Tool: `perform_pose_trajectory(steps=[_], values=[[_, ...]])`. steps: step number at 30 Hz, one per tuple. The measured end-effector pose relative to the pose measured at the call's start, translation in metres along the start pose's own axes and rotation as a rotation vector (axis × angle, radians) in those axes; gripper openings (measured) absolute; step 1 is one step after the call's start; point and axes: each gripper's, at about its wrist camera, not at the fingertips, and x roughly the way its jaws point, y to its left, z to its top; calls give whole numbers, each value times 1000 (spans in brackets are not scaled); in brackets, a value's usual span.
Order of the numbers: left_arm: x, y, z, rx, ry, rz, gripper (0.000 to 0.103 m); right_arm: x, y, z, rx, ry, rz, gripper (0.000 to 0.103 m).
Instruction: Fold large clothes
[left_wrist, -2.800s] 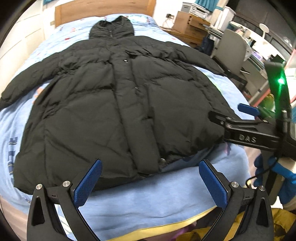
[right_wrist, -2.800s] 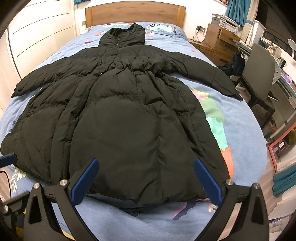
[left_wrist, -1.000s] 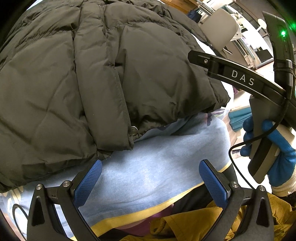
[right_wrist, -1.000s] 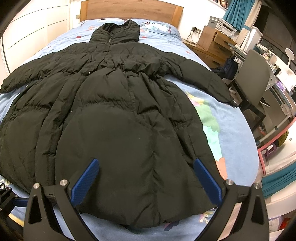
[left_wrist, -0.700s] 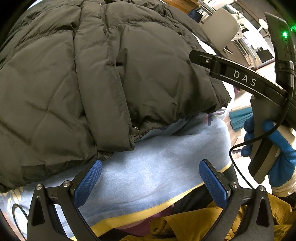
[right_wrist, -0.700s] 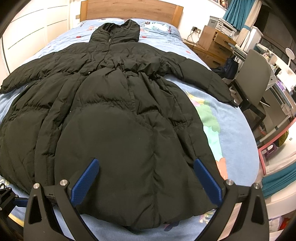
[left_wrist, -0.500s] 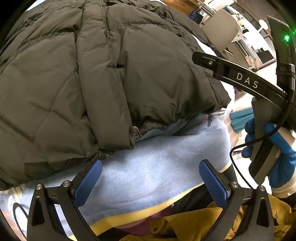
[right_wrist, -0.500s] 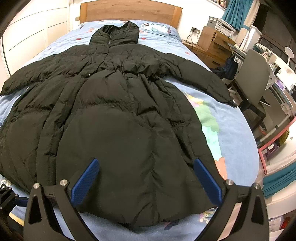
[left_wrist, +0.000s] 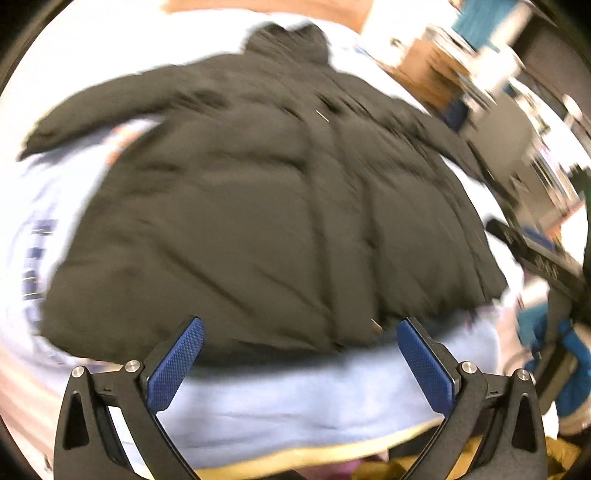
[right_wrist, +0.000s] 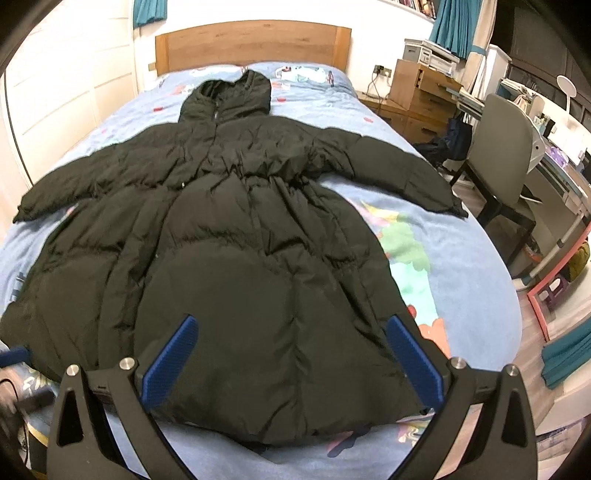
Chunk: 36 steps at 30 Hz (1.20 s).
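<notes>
Left gripper (left_wrist: 300, 345) spread wide, nothing held. Right gripper (right_wrist: 291, 343) likewise agape and empty, poised over hem.

Black coat (right_wrist: 236, 236) laid flat on bed (right_wrist: 461, 258), hood toward headboard (right_wrist: 251, 44), sleeves outstretched.

Risks: thick padding pinched only by outer shell — slippage likely mid-fold. Left view badly blurred (aim uncertain) — bedsheet (left_wrist: 295, 398) may be caught with hem.

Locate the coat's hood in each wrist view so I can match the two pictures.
Left wrist: the hood sits at top centre, blurred, above the coat.
Right wrist: the hood is upper centre-left, just below the headboard.
Shared landmark: the headboard, a wooden strip along the top edge in the left wrist view.
</notes>
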Motion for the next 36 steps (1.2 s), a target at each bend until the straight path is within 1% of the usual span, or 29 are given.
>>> perform_pose_trajectory(steps=[1,3,8,13,15,16,17,21,22,24,26,29,32,36], values=[[-9,9,4,-21,-40,37,102,-1,-1,2,1,-7,7,103],[-22,25,12,-50,-86,96,102,-5,-3,7,3,-22,18,103],[-51,66,41,-100,-128,166,102,-15,-15,28,23,-76,40,103],[-79,110,77,-133,-203,245,102,-21,-34,56,60,-131,40,103],[-85,126,91,-154,-217,271,102,-18,-43,68,80,-144,37,103],[-87,139,104,-171,-224,296,102,-16,-47,72,88,-147,35,103],[-90,145,108,-181,-231,314,102,-13,-51,77,97,-149,32,103],[-94,176,144,-212,-262,386,102,1,-70,98,143,-155,17,103],[-94,181,149,-218,-266,392,102,6,-74,105,152,-155,14,103],[-88,196,162,-251,-261,378,102,15,-81,117,164,-159,6,103],[-74,217,173,-316,-246,359,102,26,-87,127,188,-167,-3,103],[-48,252,185,-409,-219,311,102,47,-101,136,236,-150,-12,103],[-25,282,191,-490,-198,312,102,64,-113,139,258,-131,-42,103],[-9,311,195,-554,-185,336,102,88,-130,139,290,-97,-79,103]])
